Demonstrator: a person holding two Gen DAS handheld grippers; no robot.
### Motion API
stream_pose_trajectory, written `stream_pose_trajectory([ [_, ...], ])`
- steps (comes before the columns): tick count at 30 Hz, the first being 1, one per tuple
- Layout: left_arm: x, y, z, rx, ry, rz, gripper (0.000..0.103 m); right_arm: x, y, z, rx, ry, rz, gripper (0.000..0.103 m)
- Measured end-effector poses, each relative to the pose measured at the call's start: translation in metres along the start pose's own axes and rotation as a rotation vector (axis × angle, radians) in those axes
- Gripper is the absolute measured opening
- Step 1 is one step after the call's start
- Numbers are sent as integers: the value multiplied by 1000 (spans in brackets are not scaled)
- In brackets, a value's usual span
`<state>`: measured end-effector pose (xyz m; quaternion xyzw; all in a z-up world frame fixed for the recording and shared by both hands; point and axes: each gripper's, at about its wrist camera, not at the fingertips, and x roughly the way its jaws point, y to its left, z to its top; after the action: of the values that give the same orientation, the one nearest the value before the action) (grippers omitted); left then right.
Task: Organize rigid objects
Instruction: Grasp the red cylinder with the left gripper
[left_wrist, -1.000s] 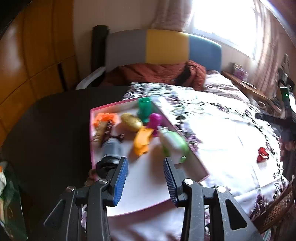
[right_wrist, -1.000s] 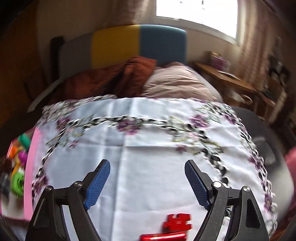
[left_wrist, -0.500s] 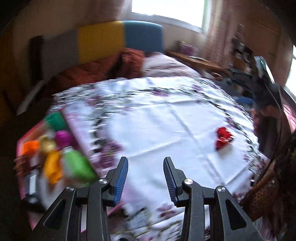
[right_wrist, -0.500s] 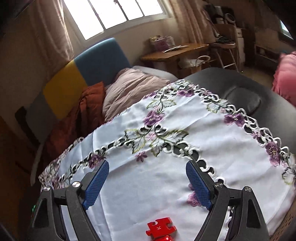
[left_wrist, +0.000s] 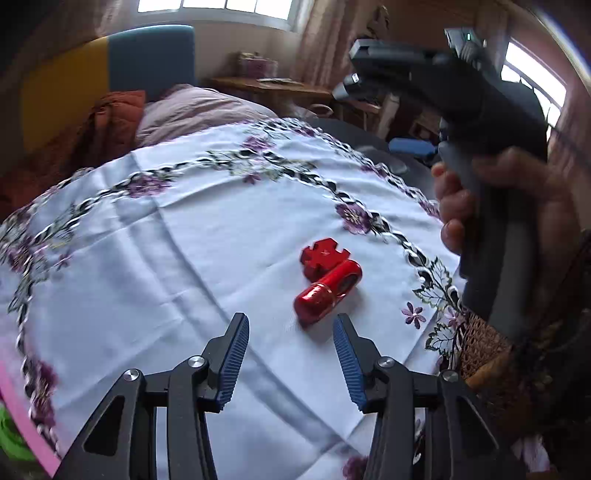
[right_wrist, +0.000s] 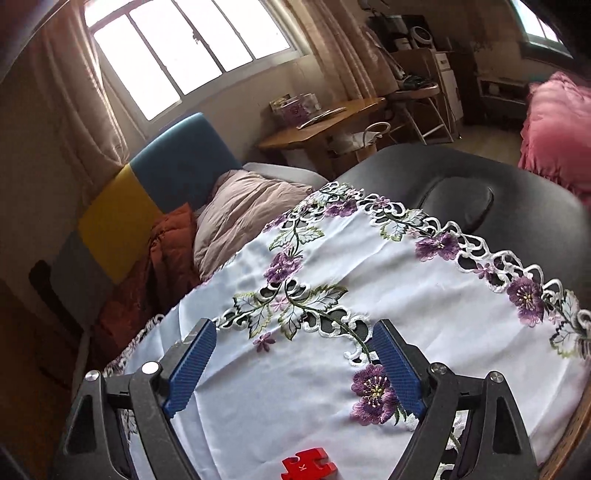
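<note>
Left wrist view: left gripper (left_wrist: 290, 325) pitched down over the white embroidered cloth (left_wrist: 184, 229); jaws apart, nothing between them, just been opening. The toy tray that filled this view a second ago is now only a pink edge (left_wrist: 22, 417) at lower left. Red cylinder (left_wrist: 327, 290) lies just ahead of the jaws, long axis running from lower left to upper right, touching the red puzzle piece (left_wrist: 323, 256). A hand (left_wrist: 491, 199) grips the other tool's handle at right.

Right wrist view: right gripper (right_wrist: 293, 345) tilted down, rolled; jaws wide, empty, just been opening. Puzzle piece at bottom edge.
</note>
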<state>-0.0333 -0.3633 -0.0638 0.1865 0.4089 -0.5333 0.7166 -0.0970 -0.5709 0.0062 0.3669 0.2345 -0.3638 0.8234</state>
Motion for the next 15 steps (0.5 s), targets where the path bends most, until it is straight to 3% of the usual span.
stream_pose_trajectory([
  [8,38,-22,21,130,47,-64,48,9,-5,0,39,37,16,90],
  [12,59,-27,24,153,80,-55,47,13,-8,0,57,52,19,90],
  [15,63,-23,20,113,78,-70,26,18,-10,-1,64,70,9,89],
])
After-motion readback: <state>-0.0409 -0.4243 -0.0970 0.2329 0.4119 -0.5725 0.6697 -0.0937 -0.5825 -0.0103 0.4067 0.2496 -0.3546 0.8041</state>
